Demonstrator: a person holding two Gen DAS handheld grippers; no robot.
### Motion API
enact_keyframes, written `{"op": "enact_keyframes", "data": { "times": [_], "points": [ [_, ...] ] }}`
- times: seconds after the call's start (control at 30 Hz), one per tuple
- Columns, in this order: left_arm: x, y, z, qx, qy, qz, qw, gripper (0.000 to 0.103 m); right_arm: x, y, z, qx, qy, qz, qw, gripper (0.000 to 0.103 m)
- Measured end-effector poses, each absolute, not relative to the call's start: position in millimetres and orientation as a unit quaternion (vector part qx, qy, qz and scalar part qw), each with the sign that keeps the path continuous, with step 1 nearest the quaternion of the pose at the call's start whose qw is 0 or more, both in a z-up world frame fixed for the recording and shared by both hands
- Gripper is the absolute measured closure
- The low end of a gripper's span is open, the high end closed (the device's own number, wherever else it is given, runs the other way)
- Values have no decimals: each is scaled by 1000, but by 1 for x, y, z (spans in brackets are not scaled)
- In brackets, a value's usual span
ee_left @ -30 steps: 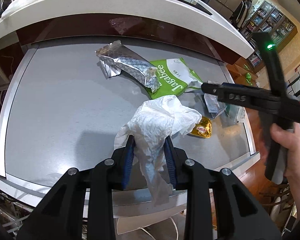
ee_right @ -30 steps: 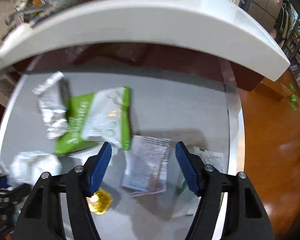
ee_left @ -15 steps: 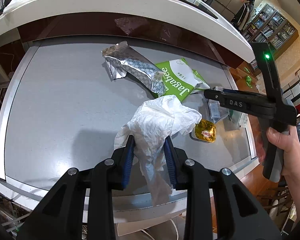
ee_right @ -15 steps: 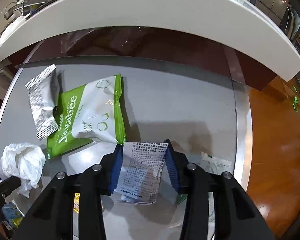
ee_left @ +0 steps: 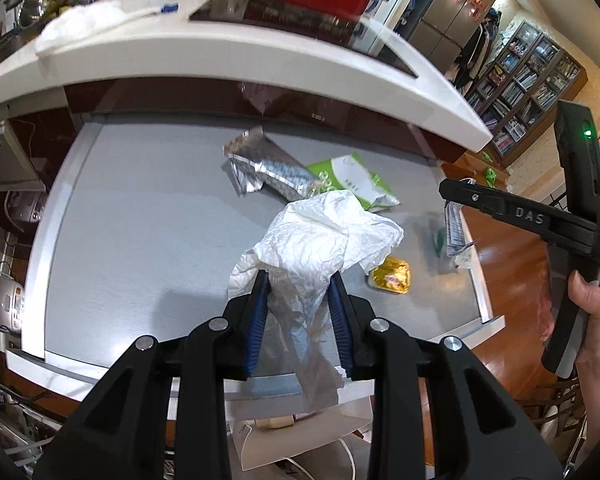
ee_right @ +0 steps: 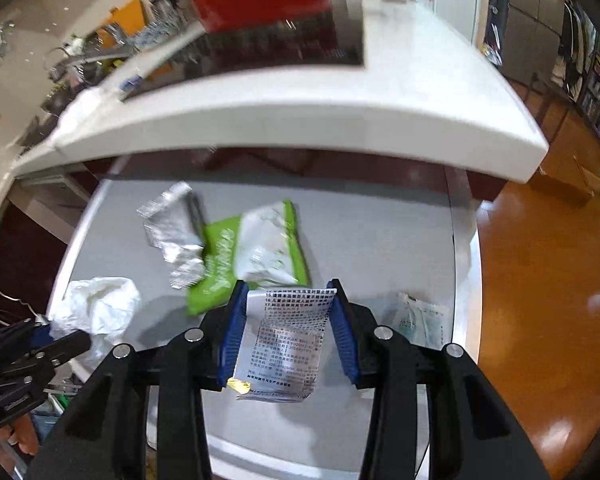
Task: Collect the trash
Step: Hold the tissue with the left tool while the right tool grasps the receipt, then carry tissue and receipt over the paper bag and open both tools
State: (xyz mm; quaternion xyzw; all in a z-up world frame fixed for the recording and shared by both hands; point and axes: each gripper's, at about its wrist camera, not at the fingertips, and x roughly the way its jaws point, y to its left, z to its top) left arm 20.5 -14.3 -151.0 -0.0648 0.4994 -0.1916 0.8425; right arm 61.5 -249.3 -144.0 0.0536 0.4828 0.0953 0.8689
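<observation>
My left tongs (ee_left: 298, 280) pinched the crumpled white wrapper (ee_left: 324, 236); my right tongs (ee_right: 287, 292) clamped a printed sachet (ee_right: 288, 344) above the worktop (ee_right: 380, 240), green bag (ee_right: 256, 252) at eleven o'clock.

A crumpled white plastic bag (ee_left: 320, 240) is hanging pinched in the left gripper (ee_left: 298, 316). A printed silver sachet (ee_right: 288, 344) is curling between the right gripper's (ee_right: 287, 332) pads. On the desk (ee_left: 140, 220), a torn silver foil wrapper (ee_left: 268, 168) is overlapping a green-and-white snack bag (ee_left: 352, 180) at its 9 o'clock; a gold foil packet (ee_left: 392, 276) and a pale green sachet (ee_right: 420, 320) are lying flat.
</observation>
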Motion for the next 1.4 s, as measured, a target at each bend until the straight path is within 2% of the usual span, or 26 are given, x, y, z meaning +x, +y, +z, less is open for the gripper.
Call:
{"op": "enact_keyframes", "data": {
  "times": [0.33, 0.63, 0.97, 1.4],
  "points": [
    [-5, 1, -107, -62, 462, -203, 861, 72, 16, -237, -80, 42, 434, 141, 889, 63],
    [-41, 2, -86, -15, 453, -219, 864, 72, -32, -229, -65, 40, 429, 165, 887, 63],
    [-90, -7, -105, 42, 489, -253, 834, 72, -85, -220, -98, 35, 479, 184, 858, 63],
    [-122, -25, -173, 90, 561, -278, 775, 72, -112, -211, -179, 43, 549, 168, 817, 63]
  ]
}}
